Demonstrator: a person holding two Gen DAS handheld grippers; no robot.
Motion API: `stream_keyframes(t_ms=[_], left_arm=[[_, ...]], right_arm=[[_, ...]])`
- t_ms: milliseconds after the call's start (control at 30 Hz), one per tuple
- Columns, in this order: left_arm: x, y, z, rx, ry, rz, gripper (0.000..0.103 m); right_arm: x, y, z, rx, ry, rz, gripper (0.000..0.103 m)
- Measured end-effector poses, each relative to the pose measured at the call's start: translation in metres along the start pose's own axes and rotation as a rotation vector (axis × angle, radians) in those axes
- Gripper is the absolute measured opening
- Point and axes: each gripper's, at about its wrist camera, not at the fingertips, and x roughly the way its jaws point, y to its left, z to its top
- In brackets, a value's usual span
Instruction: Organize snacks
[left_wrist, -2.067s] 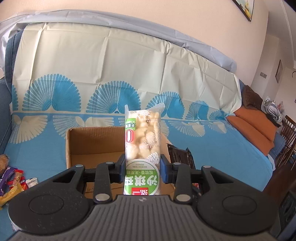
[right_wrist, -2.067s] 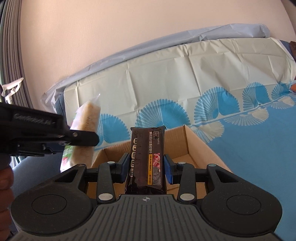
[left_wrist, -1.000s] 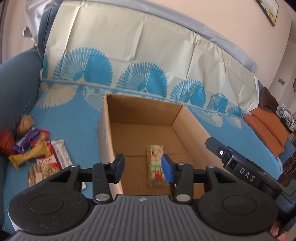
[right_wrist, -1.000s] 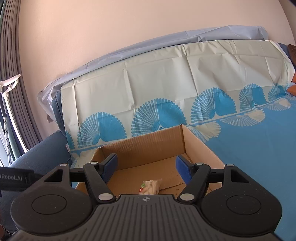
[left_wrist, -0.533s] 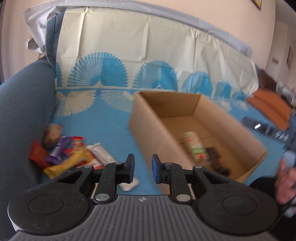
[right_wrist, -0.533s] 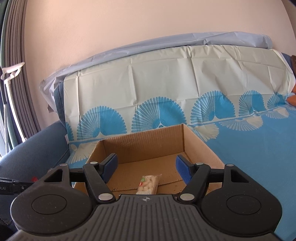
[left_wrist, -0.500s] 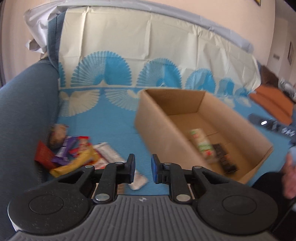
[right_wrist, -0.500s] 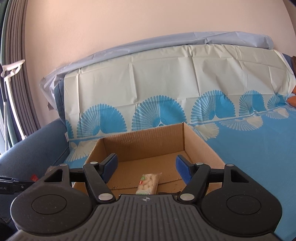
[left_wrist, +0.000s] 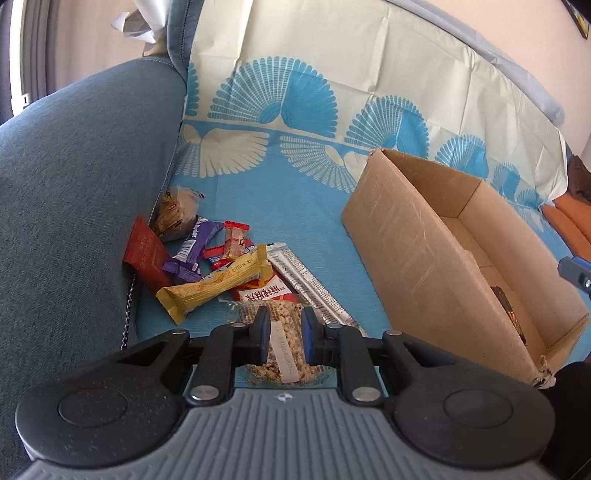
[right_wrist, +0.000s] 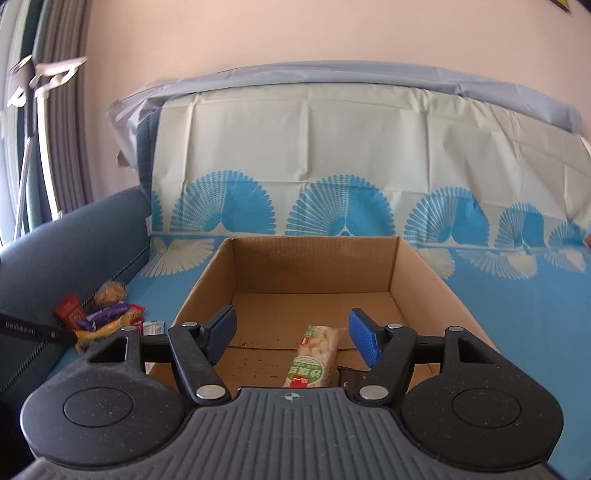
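A pile of loose snacks lies by the sofa arm: a yellow bar (left_wrist: 218, 286), a red pack (left_wrist: 146, 254), a purple pack (left_wrist: 192, 243), a silver bar (left_wrist: 306, 284). My left gripper (left_wrist: 286, 339) hovers low over a clear bag of nuts (left_wrist: 284, 345). Its jaws stand only a narrow gap apart and are not pressing on the bag. The cardboard box (left_wrist: 424, 251) sits to the right. My right gripper (right_wrist: 291, 321) faces into the box (right_wrist: 314, 258), its jaws wide, closing slightly, with nothing between them. A green-and-white snack pack (right_wrist: 314, 354) and a dark pack (right_wrist: 349, 374) lie inside.
The blue sofa arm (left_wrist: 74, 221) walls in the pile on the left. A blue fan-patterned sheet (left_wrist: 277, 206) covers the seat and backrest. Orange cushions (left_wrist: 569, 229) lie far right. The snack pile (right_wrist: 99, 317) and the left gripper's body (right_wrist: 29, 328) show left of the box.
Both grippers have let go of their packs, which now lie in the box. My left gripper swung left and down over the pile with its jaws narrowed. My right gripper rolled level.
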Motion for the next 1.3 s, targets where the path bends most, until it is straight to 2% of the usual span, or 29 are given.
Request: stream_keyframes(t_ms=[267, 400, 500, 700, 867, 1000, 1100, 1200, 1267, 1300], left_arm=[[-0.003, 0.006, 0.000, -0.054, -0.010, -0.007, 0.020], [-0.007, 0.007, -0.001, -0.066, -0.033, -0.012, 0.021], [-0.009, 0.009, -0.001, -0.090, -0.045, -0.008, 0.026], [-0.003, 0.012, -0.001, -0.096, -0.015, -0.001, 0.028], [0.000, 0.011, -0.002, -0.097, -0.006, 0.002, 0.033], [0.004, 0.006, -0.002, -0.073, 0.003, 0.010, 0.033], [0.005, 0.004, -0.002, -0.064, 0.010, 0.014, 0.033], [0.005, 0.004, -0.002, -0.064, 0.013, 0.013, 0.037], [0.006, 0.002, -0.002, -0.055, 0.015, 0.016, 0.040], [0.006, 0.002, -0.002, -0.053, 0.015, 0.016, 0.041]], right_arm=[[-0.003, 0.036, -0.006, -0.120, -0.015, 0.051, 0.063], [-0.005, 0.049, -0.008, -0.128, -0.018, 0.088, 0.061], [-0.007, 0.060, -0.008, -0.126, -0.021, 0.116, 0.060], [-0.006, 0.091, -0.011, -0.174, -0.025, 0.161, 0.059], [0.006, 0.098, -0.022, -0.210, 0.046, 0.102, 0.060], [0.004, 0.077, -0.012, -0.159, 0.023, 0.042, 0.065], [0.002, 0.044, 0.006, -0.099, -0.016, -0.050, 0.074], [0.006, -0.007, 0.022, -0.035, -0.022, -0.204, 0.080], [0.014, -0.045, 0.029, 0.039, 0.030, -0.281, 0.083], [0.024, -0.069, 0.030, 0.098, 0.100, -0.300, 0.082]])
